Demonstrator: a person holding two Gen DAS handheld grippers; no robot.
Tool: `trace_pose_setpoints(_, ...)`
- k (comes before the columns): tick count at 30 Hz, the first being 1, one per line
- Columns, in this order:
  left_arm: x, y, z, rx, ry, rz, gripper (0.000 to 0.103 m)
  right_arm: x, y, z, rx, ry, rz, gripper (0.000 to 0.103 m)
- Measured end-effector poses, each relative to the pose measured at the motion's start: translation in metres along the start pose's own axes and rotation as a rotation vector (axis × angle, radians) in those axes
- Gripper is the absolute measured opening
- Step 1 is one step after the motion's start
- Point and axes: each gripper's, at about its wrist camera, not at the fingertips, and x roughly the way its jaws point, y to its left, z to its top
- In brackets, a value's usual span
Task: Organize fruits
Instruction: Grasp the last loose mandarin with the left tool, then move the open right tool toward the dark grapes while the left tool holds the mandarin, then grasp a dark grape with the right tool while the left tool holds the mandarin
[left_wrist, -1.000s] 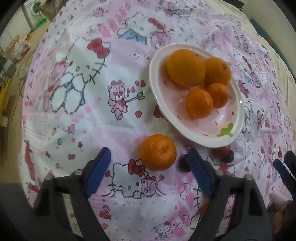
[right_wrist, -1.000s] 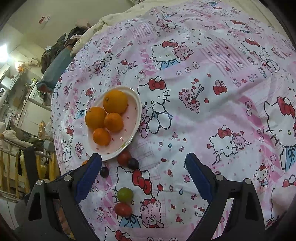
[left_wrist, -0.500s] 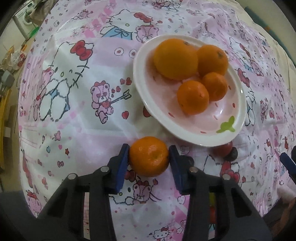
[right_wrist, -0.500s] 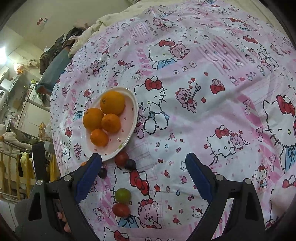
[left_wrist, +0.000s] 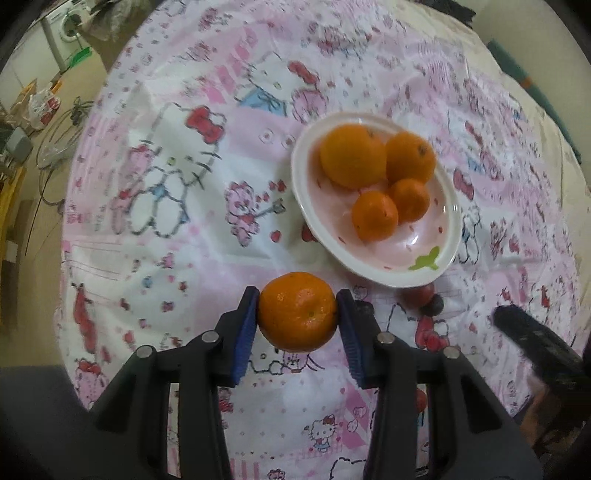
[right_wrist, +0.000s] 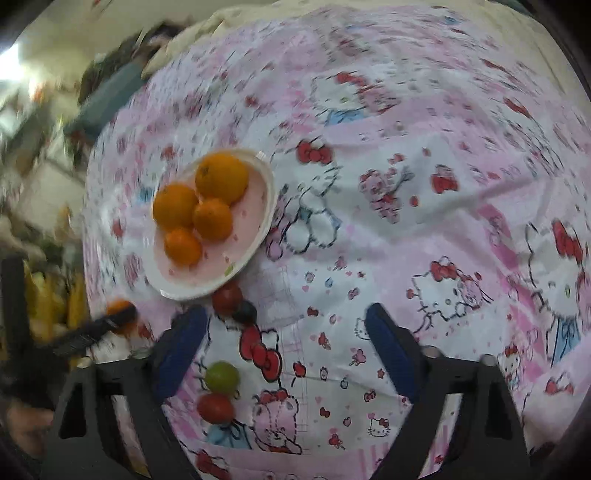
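We have the left gripper (left_wrist: 298, 317) clamped on a mandarin (left_wrist: 297, 312), its blue pads pressing both flanks, just in front of the plate (left_wrist: 373, 275) near its closest rim. The plate sits on a pink cartoon-print cloth (left_wrist: 177, 229) and carries four oranges (left_wrist: 375, 184) crowded toward its far side, so the nearer half of the dish is bare. That bare half is where we judge the mandarin should go.

The right gripper (right_wrist: 286, 349) is closing with nothing between its jaws; a green fruit (right_wrist: 221, 376) and a red fruit (right_wrist: 215, 407) lie just inside its left finger, nearer us than the plate. Two more small fruits, red (right_wrist: 227, 297) and dark (right_wrist: 244, 312), touch the plate's near rim.

Risks, as we see them:
- The round mandarin could roll out of the pads if the hold is off-centre.
- Releasing it onto the sloped dish may send it against the oranges.
- Crossing low could clip the plate's rim or nudge the two fruits beside it.
- The grippers work close together beside the plate and could collide.

Away from the plate, the cloth lies bare and wide; beyond it, the left view shows the surface dropping away to the floor.
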Motion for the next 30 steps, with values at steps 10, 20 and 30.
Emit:
trace_pose_setpoints(10, -0.006, 0.014, 0.002, -0.025, -0.019, -0.005, 0.038, 0.043, 0.045, 0.003, -0.329, 0.139, -0.047, 0.056)
trace_pose_setpoints(20, -0.004, 0.008, 0.004, -0.006, -0.023, 0.008, 0.038, 0.076, 0.062, -0.003, -0.461, 0.187, -0.136, 0.043)
trace_pose_setpoints(30, -0.001, 0.005, 0.004, -0.007, -0.029, 0.018, 0.038, 0.069, 0.055, -0.004, -0.456, 0.179, -0.127, 0.025)
